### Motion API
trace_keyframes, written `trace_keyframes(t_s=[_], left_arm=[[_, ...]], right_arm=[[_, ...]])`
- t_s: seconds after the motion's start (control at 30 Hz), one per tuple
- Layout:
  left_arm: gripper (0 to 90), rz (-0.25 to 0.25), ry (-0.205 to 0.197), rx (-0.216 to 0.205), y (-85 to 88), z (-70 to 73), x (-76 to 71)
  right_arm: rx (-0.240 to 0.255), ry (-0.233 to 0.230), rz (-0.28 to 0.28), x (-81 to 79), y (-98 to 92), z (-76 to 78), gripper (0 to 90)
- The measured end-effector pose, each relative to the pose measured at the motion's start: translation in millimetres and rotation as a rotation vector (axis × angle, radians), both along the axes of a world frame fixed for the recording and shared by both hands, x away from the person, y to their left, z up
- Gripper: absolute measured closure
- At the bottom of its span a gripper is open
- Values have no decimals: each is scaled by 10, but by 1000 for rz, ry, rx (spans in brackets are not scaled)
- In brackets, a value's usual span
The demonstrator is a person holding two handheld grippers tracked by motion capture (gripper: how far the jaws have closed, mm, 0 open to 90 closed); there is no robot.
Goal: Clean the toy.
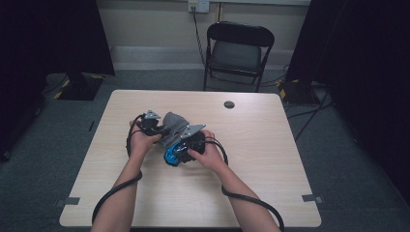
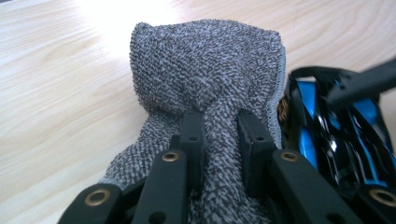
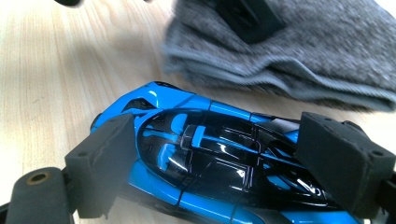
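A grey knitted cloth [image 1: 172,124] lies bunched at the middle of the table, and my left gripper [image 1: 155,126] is shut on a fold of it. In the left gripper view the fold of the cloth [image 2: 205,60] is pinched between the two black jaws of that gripper [image 2: 220,135]. A blue and black toy car [image 1: 170,157] sits on the table right beside the cloth. My right gripper [image 3: 219,161] is shut on the car [image 3: 205,140], one pad against each side. The cloth [image 3: 299,56] lies just beyond the car, touching or nearly touching it.
The wooden table [image 1: 241,193] has a small dark round disc [image 1: 229,104] near its far edge. A black folding chair [image 1: 239,48] stands behind the table. Black cables [image 1: 109,195] trail from both grippers over the near edge.
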State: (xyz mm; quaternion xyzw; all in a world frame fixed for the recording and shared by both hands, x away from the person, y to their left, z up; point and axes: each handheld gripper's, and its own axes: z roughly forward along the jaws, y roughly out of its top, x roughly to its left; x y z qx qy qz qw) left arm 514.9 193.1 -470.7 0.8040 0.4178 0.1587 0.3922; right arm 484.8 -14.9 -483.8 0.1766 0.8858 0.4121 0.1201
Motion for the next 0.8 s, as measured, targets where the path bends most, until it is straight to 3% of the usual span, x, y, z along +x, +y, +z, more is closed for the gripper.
trace_keyframes(t_s=[0.33, 0.5, 0.8], left_arm=[[737, -42, -2, 25, -303, -110, 116], [733, -55, 4, 38, -330, -145, 137], [739, -57, 11, 17, -326, -165, 119]], right_arm=[[2, 0, 0, 2, 1, -2, 116], [0, 1, 0, 2, 1, 0, 116], [-3, 2, 0, 3, 4, 3, 116]])
